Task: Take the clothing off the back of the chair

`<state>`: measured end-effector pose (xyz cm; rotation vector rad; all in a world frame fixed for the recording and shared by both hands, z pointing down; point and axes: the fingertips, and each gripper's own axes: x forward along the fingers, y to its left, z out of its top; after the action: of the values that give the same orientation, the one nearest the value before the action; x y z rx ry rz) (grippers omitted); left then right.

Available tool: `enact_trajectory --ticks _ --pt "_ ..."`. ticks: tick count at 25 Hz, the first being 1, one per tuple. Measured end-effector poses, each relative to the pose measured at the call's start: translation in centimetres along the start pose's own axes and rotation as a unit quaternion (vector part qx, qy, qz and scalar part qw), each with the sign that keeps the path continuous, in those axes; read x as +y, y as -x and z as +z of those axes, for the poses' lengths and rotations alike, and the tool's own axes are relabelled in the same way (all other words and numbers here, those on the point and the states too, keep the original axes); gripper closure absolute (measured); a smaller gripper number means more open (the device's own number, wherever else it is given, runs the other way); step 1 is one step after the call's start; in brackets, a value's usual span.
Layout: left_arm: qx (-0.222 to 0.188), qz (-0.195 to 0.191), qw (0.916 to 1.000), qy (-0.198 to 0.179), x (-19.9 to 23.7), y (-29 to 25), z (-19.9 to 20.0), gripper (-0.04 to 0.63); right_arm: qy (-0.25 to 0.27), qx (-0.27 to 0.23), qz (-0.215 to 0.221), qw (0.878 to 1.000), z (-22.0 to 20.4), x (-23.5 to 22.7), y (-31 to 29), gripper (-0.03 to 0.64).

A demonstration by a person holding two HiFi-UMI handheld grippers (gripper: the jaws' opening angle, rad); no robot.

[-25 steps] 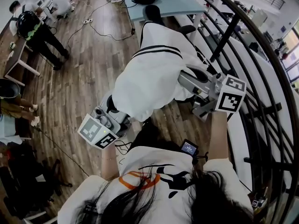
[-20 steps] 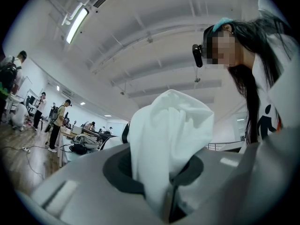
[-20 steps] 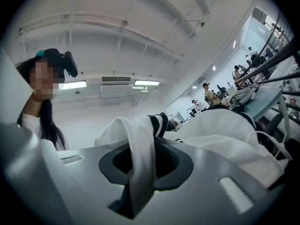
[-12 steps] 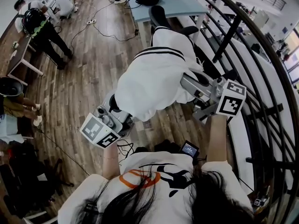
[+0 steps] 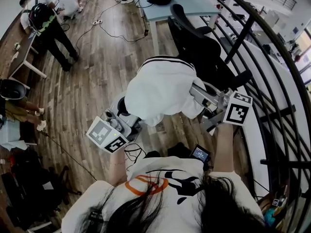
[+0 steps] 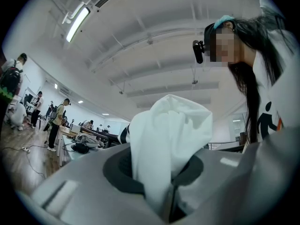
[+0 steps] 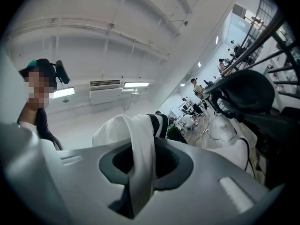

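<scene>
Both claws pinch the white garment. In the head view, the left gripper and right gripper, forearms stretched forward, hold it bunched between them, near the black chair. Left gripper view: jaws clamped on a white fold. Right gripper view: jaws nipping a white strip.

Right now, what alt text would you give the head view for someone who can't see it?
A white garment with dark stripes is held bunched between the left gripper and the right gripper, both shut on its cloth, above a wooden floor. A bare black office chair stands beyond it.
</scene>
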<state>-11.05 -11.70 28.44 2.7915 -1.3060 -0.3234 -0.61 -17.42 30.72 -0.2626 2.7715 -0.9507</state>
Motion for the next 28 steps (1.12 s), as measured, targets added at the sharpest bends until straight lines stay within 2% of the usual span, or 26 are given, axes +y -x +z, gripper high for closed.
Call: enact_trajectory --ticks 6,14,18,28 --pt "0.025 -0.012 0.9994 0.021 0.9 4.8 -1.1 0.483 -0.051 -0.022 -0.029 0.998 -5.5 1.7 -1.6 0.529" --pt "0.065 -0.037 0.9958 0.054 1.1 11.0 -4.2 0.488 -0.065 -0.052 -0.093 0.992 -12.0 4.6 -1.9 0.532" --pt "0.058 -0.055 0.9936 0.079 0.6 12.3 -4.8 0.488 -0.079 -0.067 -0.109 0.989 -14.1 5.8 -1.5 0.532" --pt "0.077 -0.070 0.9902 0.094 -1.9 12.2 -6.5 0.488 -0.080 -0.080 -0.163 0.980 -16.3 6.7 1.8 0.532"
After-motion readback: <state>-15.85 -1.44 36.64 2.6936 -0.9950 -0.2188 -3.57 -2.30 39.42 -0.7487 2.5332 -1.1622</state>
